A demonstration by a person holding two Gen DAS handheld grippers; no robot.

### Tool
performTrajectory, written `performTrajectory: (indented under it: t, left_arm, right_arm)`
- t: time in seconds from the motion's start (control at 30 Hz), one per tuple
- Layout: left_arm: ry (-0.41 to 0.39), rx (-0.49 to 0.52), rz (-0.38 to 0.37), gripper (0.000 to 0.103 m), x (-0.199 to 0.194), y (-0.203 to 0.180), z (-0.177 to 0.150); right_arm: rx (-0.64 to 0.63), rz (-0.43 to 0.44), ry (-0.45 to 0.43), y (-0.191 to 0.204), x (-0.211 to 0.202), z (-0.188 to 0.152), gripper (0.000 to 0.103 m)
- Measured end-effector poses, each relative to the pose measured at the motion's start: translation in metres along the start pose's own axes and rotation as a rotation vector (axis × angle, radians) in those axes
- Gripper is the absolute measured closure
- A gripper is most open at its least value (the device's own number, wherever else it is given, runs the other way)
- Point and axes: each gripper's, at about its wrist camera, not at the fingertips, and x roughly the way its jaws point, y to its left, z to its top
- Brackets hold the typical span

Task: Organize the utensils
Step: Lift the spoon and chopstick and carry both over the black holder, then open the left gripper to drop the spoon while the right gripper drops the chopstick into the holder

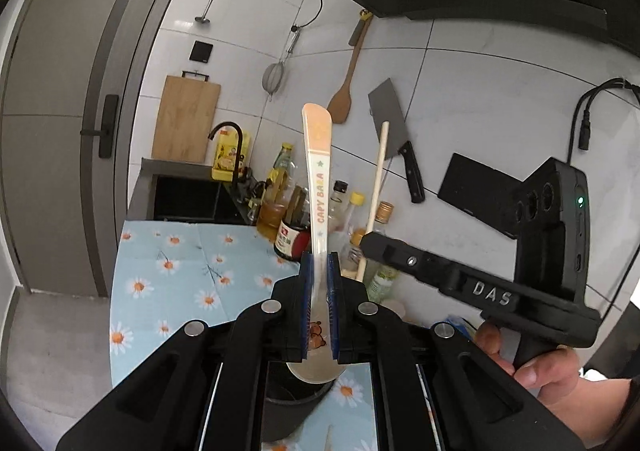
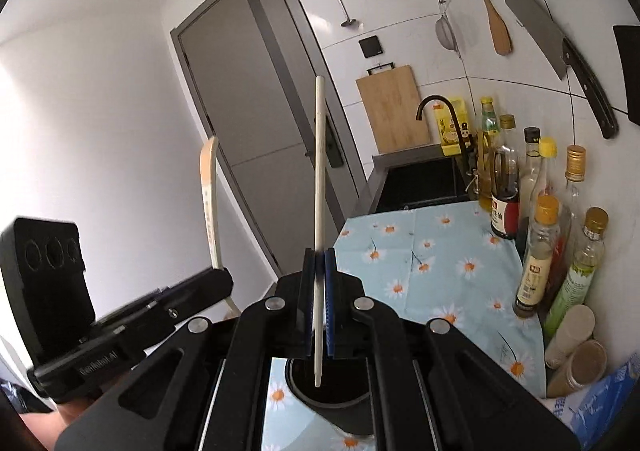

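My left gripper [image 1: 319,263] is shut on a white plastic "CAPY BARA" spoon [image 1: 319,171], held upright with its bowl down over a dark round holder cup [image 1: 300,397]. My right gripper [image 2: 319,257] is shut on a pale wooden chopstick [image 2: 319,171], also upright, its lower tip over the mouth of the same cup [image 2: 332,399]. The chopstick also shows in the left wrist view [image 1: 378,179], and the spoon in the right wrist view [image 2: 209,203]. The two grippers are side by side above the cup.
The counter has a blue daisy cloth [image 2: 440,251]. Several bottles [image 2: 540,251] stand along the tiled wall. A cleaver [image 1: 394,123], wooden spatula [image 1: 344,99], strainer and cutting board [image 1: 186,119] hang on the wall. A sink with a dark faucet [image 1: 236,147] is behind.
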Motion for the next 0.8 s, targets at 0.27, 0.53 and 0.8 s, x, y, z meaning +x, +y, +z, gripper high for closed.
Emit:
performTrajectory:
  t: [0.27,0.53,0.8]
  left_arm:
    - [-0.04,-0.005,-0.033,0.097,0.023,0.025,-0.025]
    - [0.014,-0.008,-0.054,0.097,0.047,0.043,-0.056]
    - [0.07,-0.006,-0.055,0.097,0.064,0.048,-0.073]
  right_arm:
    - [0.037,0.01,-0.054,-0.014,0.021,-0.01,0.097]
    - [0.054,-0.052,0.015,-0.026,0.05,-0.039,0.097]
    - [0.053,-0.111,0.052,-0.027,0.059,-0.057,0.097]
